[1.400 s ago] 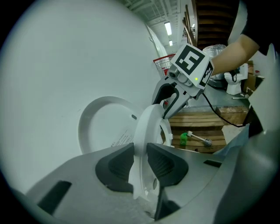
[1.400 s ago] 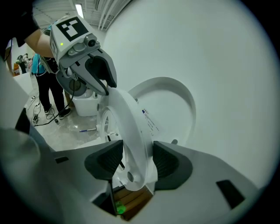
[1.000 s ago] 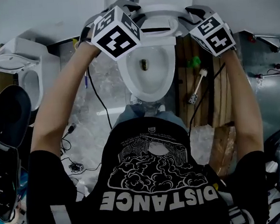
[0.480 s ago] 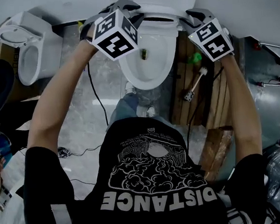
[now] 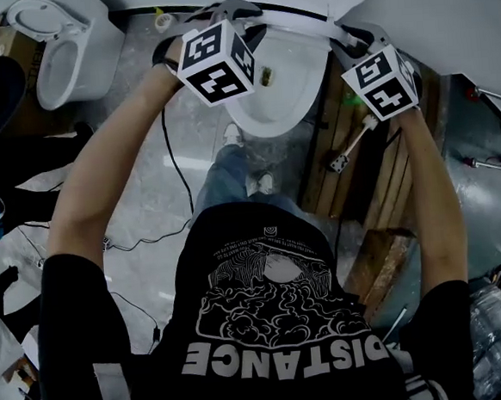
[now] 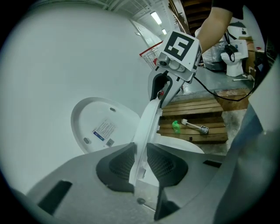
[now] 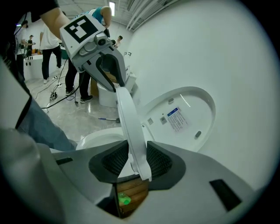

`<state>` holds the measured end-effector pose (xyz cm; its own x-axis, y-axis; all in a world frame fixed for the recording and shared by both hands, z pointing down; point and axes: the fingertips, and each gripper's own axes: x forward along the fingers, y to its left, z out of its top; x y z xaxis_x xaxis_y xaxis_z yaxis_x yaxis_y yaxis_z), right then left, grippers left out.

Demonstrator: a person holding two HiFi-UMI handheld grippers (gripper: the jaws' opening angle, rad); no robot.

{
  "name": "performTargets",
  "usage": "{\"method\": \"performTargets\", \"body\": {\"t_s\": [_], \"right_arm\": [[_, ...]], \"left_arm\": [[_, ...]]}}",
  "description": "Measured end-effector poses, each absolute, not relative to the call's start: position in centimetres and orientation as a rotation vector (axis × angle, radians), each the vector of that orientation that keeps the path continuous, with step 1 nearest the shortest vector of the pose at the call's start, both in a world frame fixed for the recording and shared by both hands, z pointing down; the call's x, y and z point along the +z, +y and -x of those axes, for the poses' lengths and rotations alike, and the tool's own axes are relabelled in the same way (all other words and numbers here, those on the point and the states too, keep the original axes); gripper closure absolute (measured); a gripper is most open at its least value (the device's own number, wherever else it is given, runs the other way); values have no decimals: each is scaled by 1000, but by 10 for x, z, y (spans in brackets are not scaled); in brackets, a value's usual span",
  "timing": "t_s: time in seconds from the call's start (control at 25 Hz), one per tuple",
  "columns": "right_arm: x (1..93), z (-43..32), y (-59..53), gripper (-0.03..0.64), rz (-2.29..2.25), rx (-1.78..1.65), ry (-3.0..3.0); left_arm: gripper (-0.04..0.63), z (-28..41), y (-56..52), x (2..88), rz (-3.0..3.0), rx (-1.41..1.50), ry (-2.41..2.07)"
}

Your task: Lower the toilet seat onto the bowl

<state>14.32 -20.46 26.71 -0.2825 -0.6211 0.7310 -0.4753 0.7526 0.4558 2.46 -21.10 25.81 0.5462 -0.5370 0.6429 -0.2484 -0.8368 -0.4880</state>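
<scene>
Grip on both sides probably serves to keep the toilet seat [image 7: 129,118] level for the lowering: the left gripper [image 6: 141,162] is clamped on one edge, and the right gripper [image 7: 133,161], whose jaws have just been closing, pinches the opposite edge. The seat stands half-raised between lid [image 6: 103,127] and bowl [image 5: 289,92], not yet down. Around: grey floor [image 5: 146,186], a wooden pallet [image 5: 366,186], a second toilet [image 5: 57,46].

A second toilet [image 5: 57,50] stands at the far left on the grey floor [image 5: 149,229]. A black cable [image 5: 172,171] trails across that floor. To the right lies a wooden pallet [image 5: 381,191]. A white brush [image 5: 356,142] and a small green thing [image 6: 176,127] lie on its boards, just beside each other. People [image 7: 48,41] stand in the background.
</scene>
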Motion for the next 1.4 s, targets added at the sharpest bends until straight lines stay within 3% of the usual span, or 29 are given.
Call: {"method": "performTargets", "body": {"t_s": [1.4], "right_arm": [[413,-118,-76,456,-589,-444,-1841]], "left_arm": [[494,-3,-74,406,2321,-1361,619]]}}
